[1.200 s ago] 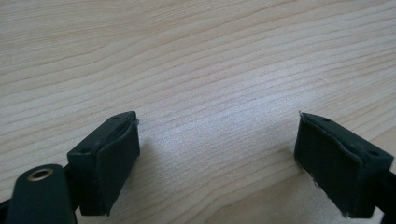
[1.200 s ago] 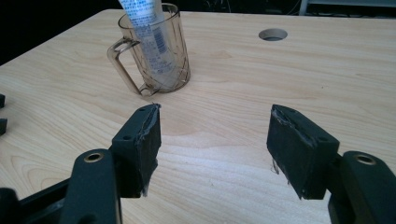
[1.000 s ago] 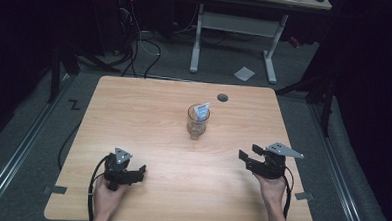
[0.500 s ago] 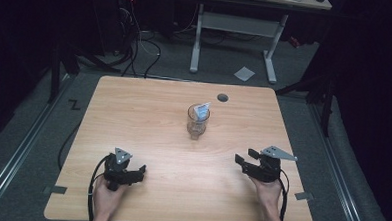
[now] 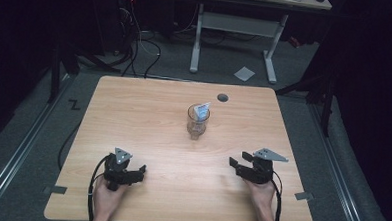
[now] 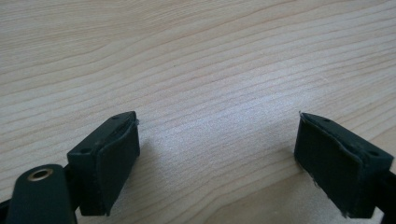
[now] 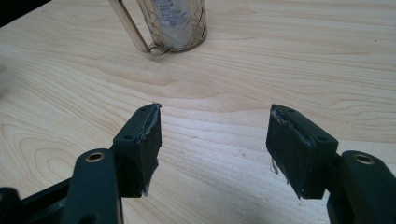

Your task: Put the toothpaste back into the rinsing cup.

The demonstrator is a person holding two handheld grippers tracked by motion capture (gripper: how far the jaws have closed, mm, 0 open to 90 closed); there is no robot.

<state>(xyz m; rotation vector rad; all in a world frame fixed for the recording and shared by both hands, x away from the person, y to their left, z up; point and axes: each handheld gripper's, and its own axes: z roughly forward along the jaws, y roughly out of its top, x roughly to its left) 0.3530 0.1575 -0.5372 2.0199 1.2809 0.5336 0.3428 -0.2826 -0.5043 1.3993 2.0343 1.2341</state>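
Both tongs sit low at the near edge of the table (image 5: 133, 118), left tongs (image 5: 140, 171) and right tongs (image 5: 235, 163) both spread wide with nothing between them. Further out, mid-table, the glass mug (image 5: 198, 122) stands upright with a white packet (image 5: 202, 111) sticking out, well apart from both.

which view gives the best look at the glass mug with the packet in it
The high view: the whole glass mug stands mid-table with the white packet poking out of its top. The right gripper view shows just its lower body and handle, cut off at the top edge. The left gripper view looks at bare table.
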